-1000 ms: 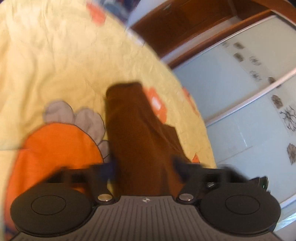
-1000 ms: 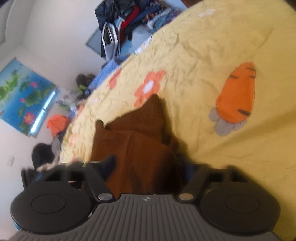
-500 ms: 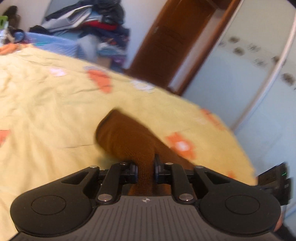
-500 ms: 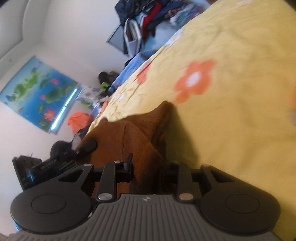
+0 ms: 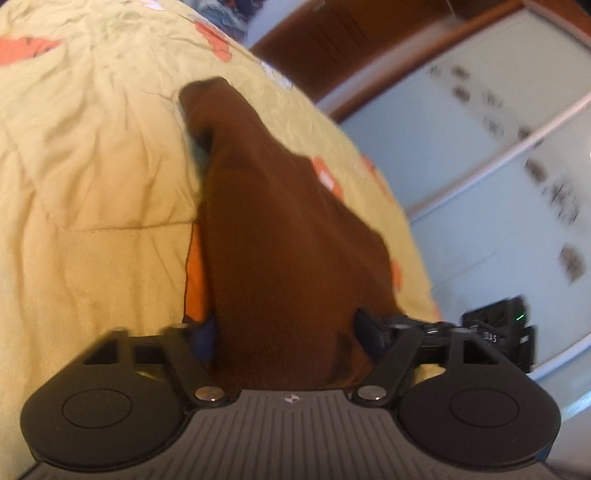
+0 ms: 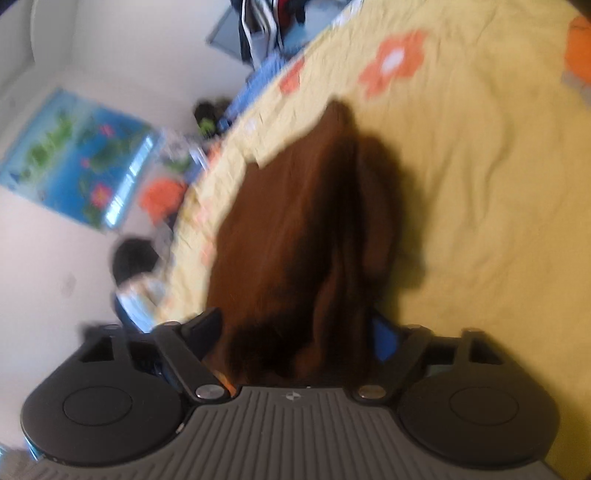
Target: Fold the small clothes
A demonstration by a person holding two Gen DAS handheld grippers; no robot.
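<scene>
Looking down: I am seeing both grippers tipped toward the bed, each with brown cloth running out ahead of it.
Left gripper (image 5: 286, 338): I am holding its fingers wide apart, the brown knitted garment (image 5: 280, 229) lying between them, unclamped.
Right gripper (image 6: 295, 332): I am keeping its fingers spread too, bunched cloth (image 6: 295, 236) sitting in the gap; this view is blurring.
Garment: it is lying on the yellow quilt (image 5: 92, 177), long axis running away from both cameras, narrowing to a far tip.
Around: a wardrobe (image 5: 491, 155) is standing past the bed edge on the left view; a clothes pile (image 6: 266, 26) and a poster (image 6: 81, 158) are showing on the right view.
</scene>
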